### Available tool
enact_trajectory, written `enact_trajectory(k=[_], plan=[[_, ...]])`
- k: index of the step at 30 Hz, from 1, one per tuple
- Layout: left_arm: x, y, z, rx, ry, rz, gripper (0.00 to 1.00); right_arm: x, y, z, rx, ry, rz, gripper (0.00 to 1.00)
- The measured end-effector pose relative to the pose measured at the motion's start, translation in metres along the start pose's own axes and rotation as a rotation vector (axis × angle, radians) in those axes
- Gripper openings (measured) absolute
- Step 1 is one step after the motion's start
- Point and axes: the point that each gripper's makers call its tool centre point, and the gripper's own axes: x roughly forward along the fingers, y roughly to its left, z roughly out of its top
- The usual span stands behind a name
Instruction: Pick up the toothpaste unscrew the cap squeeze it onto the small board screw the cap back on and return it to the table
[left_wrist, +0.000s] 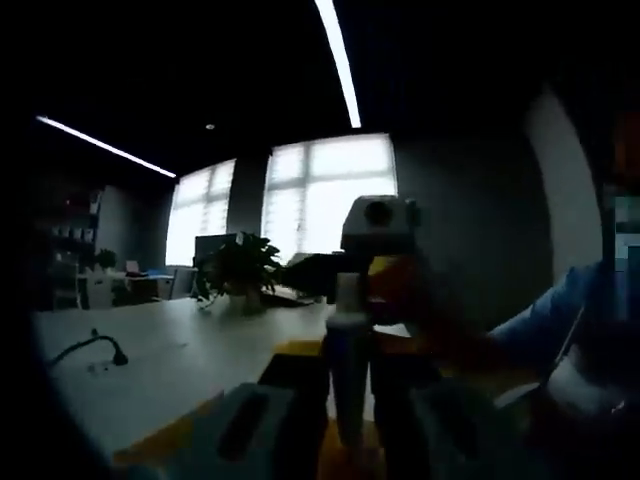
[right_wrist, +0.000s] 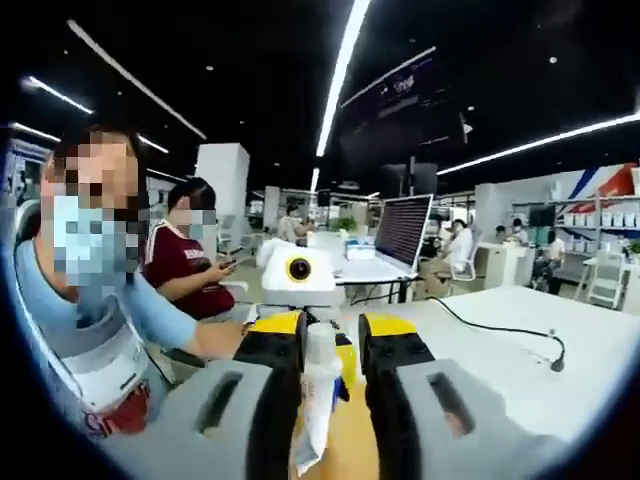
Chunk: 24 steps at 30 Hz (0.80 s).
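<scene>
The toothpaste tube (left_wrist: 349, 385) stands upright between my left gripper's (left_wrist: 345, 440) jaws, which are shut on its dark-printed body. Its white cap end (left_wrist: 345, 292) meets the yellow-tipped right gripper (left_wrist: 388, 275), which comes in from straight ahead. In the right gripper view, my right gripper (right_wrist: 322, 345) is shut on the white cap (right_wrist: 320, 342). The crumpled tube body (right_wrist: 314, 425) trails toward the bottom of that view. A yellow-brown surface (right_wrist: 352, 440) lies under the tube; I cannot tell whether it is the small board.
A white table (left_wrist: 180, 365) holds a black cable with a small stand (left_wrist: 100, 347) and a potted plant (left_wrist: 238, 270). A masked person in blue (right_wrist: 110, 330) sits close behind the grippers, another person (right_wrist: 190, 262) beyond. A tilted screen (right_wrist: 402, 230) stands further back.
</scene>
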Motion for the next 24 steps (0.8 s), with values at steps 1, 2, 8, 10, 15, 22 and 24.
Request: enact_trajectory(k=[1, 2, 8, 10, 15, 22, 24], plan=[[0.000, 0.000, 0.000, -0.009, -0.005, -0.006, 0.15, 0.002, 0.005, -0.001, 0.022, -0.006, 0.044, 0.13], [-0.001, -0.003, -0.001, -0.003, -0.005, -0.026, 0.14, 0.003, 0.004, -0.002, 0.032, -0.007, 0.045, 0.13], [0.000, -0.002, -0.006, -0.025, 0.040, 0.004, 0.14, 0.002, -0.001, -0.006, 0.201, -0.020, 0.031, 0.12], [0.003, 0.011, -0.007, -0.078, 0.053, 0.101, 0.14, -0.002, -0.017, -0.008, 0.230, -0.019, -0.072, 0.12], [0.013, 0.041, 0.000, -0.068, 0.067, 0.314, 0.14, -0.013, -0.052, -0.002, 0.036, 0.072, -0.404, 0.11], [0.016, 0.080, 0.013, 0.081, 0.096, 0.636, 0.14, -0.018, -0.093, 0.004, 0.048, 0.119, -0.747, 0.11], [0.015, 0.088, 0.016, 0.102, 0.099, 0.678, 0.14, -0.017, -0.100, 0.007, 0.006, 0.119, -0.806, 0.11]])
